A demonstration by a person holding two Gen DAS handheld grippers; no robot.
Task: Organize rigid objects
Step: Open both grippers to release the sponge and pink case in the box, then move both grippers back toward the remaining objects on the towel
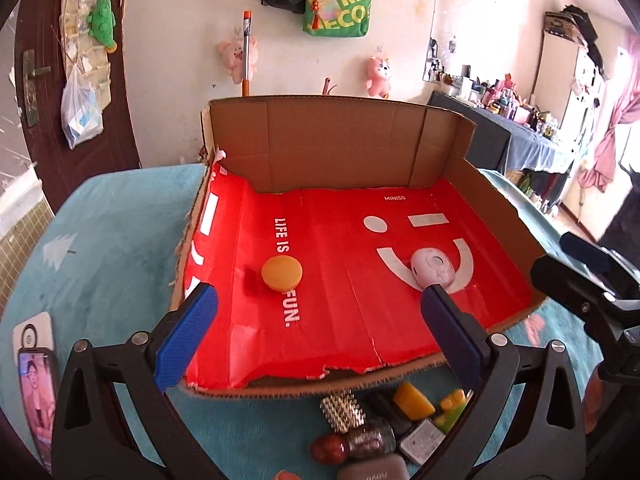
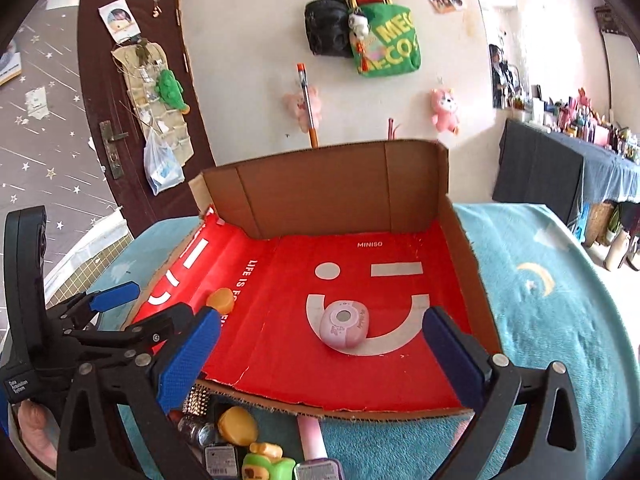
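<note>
You have two items placed in the red-lined cardboard tray [image 1: 500, 216], the round orange disc [image 1: 281, 273] and the pink oval case [image 2: 344, 324], while both the left gripper [image 1: 316, 312] and right gripper [image 2: 322, 340] stand wide and empty, with the pile of small hard objects [image 1: 384, 432] before the tray unsorted.

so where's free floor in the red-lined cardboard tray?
Bare red floor between the orange round disc and pink oval gadget, and along the tray's back wall. Crowded: small items piled before the torn front edge.
</note>
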